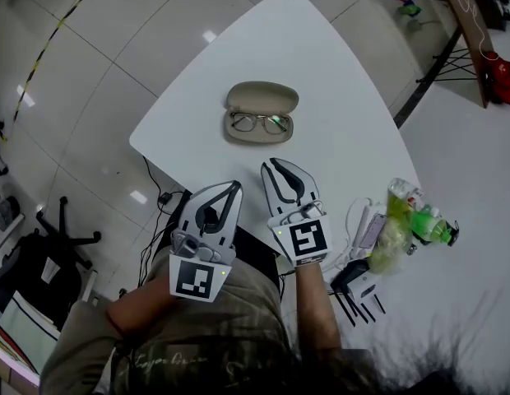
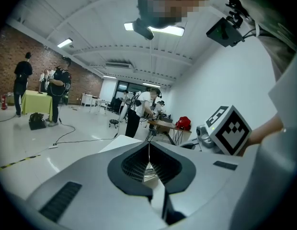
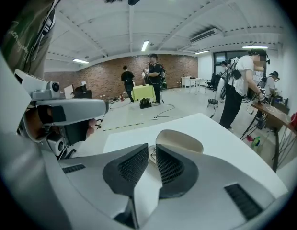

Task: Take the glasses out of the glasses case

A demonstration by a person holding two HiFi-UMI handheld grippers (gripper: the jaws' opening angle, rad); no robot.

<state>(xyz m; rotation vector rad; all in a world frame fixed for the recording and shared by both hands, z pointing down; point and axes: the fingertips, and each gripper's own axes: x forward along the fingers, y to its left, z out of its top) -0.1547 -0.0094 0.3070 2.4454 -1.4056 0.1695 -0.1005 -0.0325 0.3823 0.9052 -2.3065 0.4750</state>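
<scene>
Task not begun yet, by the look of it. Both claws are hanging at the near edge of the white surface (image 1: 321, 81), short of the glasses case (image 1: 261, 99), prob. lining up for the approach.

The left claw (image 1: 233, 186) is sitting over the edge w/ its jaws meeting at the tips & gripping nothing. The left gripper view is showing only a hairline seam between the pads (image 2: 134, 164).

The right claw (image 1: 273, 166) is pointing straight at the case. Its jaws are parting just a sliver & holding nothing, and the right gripper view is showing the case lid right above that slit. Likely the right one is being set up as the picker, w/ the left waiting to steady the case.

The case is lying open near the middle of the surface, apart from both claws. Its lid is tipping back to the far side, so the tray is facing up & offering access from above. It's a beige oval hard shell.

The glasses (image 1: 260, 123) are resting inside the near half w/ lenses up. They have a thin dark frame & clear lenses catching a greenish glint. A frame that slim is prob. calling for a wider opening & a gentle pinch.

Bottles & cables (image 1: 407, 216) are sitting off to the right, well apart from the case.
</scene>
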